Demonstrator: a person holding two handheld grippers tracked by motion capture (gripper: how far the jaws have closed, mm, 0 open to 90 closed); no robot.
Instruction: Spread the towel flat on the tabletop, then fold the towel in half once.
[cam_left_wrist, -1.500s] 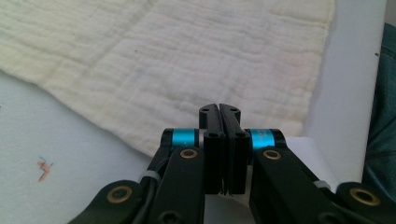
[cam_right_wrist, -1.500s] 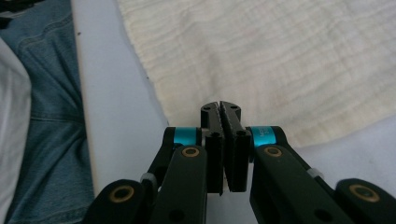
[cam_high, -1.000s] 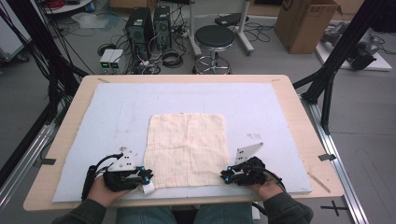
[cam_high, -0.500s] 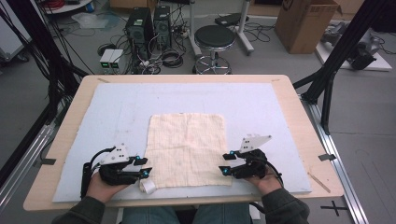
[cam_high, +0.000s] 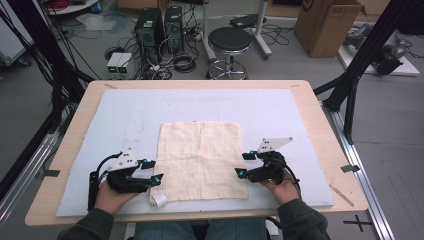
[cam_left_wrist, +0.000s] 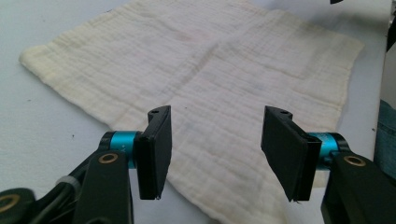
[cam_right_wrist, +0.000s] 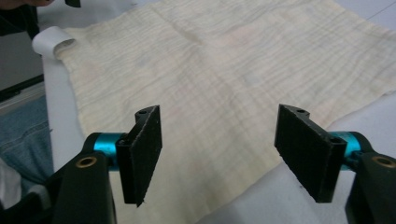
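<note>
Apparently the cloth (cam_high: 202, 160) already lies flat on the mat (cam_high: 125, 115), near corners released. Both the left gripper (cam_high: 154, 171) and right gripper (cam_high: 242, 165) have just been opening (nothing between the jaws), so little remains.

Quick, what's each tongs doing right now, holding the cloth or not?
Left tongs: open, just opened, off the cloth.
Right tongs: open, just opened, holding nothing.

Cloth (cam_left_wrist: 224, 70) – near corner cut off by frame btm, left gripper view; weave blurred up close.

A cream waffle-textured cloth (cam_high: 201, 160) lies spread flat on the pale blue mat (cam_high: 125, 115), one near corner curled.
</note>
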